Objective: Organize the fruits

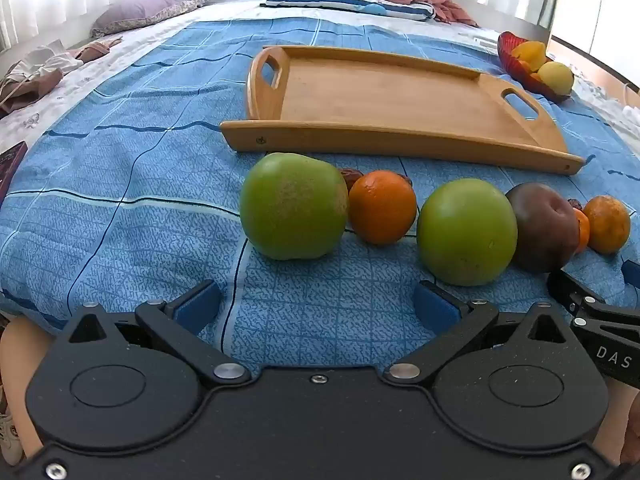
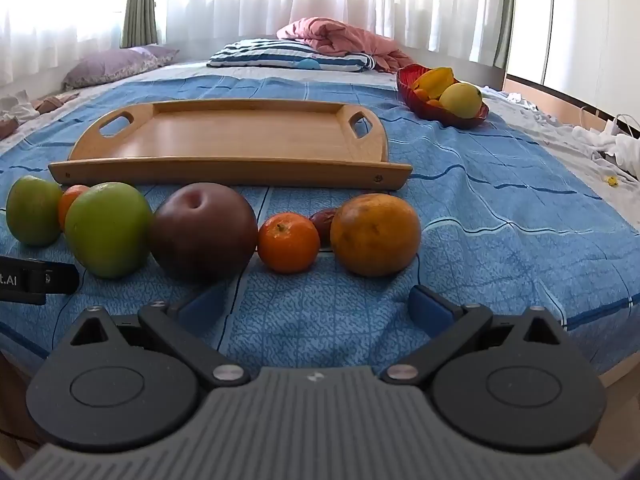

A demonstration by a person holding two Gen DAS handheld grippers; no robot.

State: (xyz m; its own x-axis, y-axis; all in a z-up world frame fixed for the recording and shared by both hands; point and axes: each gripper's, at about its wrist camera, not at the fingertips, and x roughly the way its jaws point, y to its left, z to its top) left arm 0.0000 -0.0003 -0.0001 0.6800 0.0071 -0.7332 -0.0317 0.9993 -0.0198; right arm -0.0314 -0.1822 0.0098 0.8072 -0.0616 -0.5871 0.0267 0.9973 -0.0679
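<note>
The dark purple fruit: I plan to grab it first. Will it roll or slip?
The dark purple fruit is round, so a nudge would probably roll it. Its skin looks smooth, so possibly slippery. The green fruit beside it may get bumped.

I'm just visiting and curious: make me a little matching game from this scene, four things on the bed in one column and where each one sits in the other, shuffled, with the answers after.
Things:
1. wooden tray
2. red bowl
3. dark plum-coloured fruit
4. striped pillow

Places:
A. in the row of loose fruit, between a green apple and a small orange
B. far end of the bed, beside a pink blanket
C. just behind the row of fruit, nothing in it
D. right of the tray, holding yellow and orange fruit

Pairs: 1-C, 2-D, 3-A, 4-B
</note>
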